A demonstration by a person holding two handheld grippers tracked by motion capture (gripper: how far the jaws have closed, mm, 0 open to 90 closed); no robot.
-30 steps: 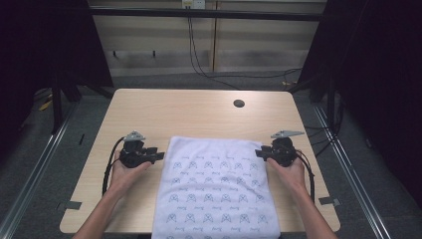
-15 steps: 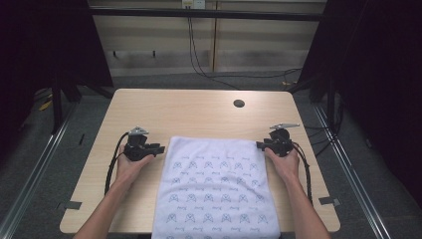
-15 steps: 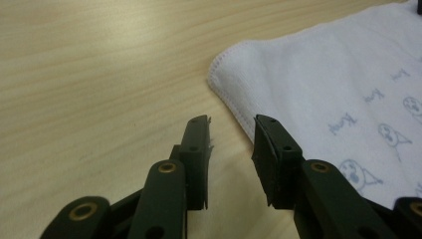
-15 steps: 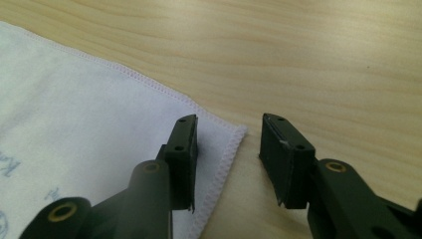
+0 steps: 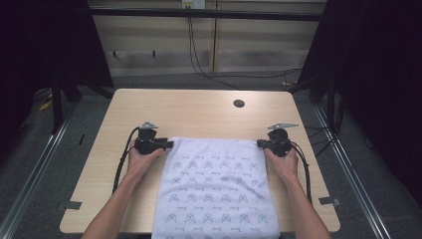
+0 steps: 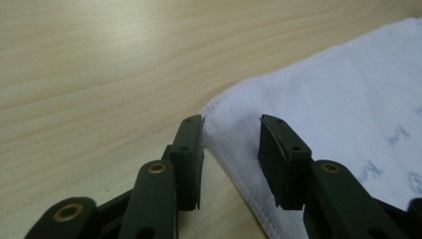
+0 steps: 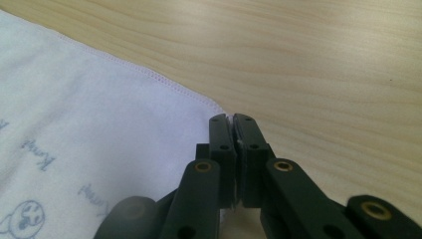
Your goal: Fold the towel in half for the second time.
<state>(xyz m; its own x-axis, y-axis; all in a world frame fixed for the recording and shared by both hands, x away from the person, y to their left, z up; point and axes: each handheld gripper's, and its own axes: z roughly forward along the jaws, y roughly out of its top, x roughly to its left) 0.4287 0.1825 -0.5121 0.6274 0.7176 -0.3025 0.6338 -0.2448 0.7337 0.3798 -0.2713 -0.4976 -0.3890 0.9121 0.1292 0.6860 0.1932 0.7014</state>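
A white cloth printed with small grey figures (image 5: 215, 186) lies flat across the lower centre of a pale wooden table (image 5: 194, 112), its near edge at the bottom of the frame. At centre left, the left gripper (image 5: 168, 145) sits at the cloth's far left corner, jaws parted around the hemmed corner (image 6: 219, 112). At centre right, the right gripper (image 5: 260, 144) has its jaws pressed together on the opposite corner (image 7: 214, 107). A dark round hole (image 5: 239, 103) marks the tabletop upper right.
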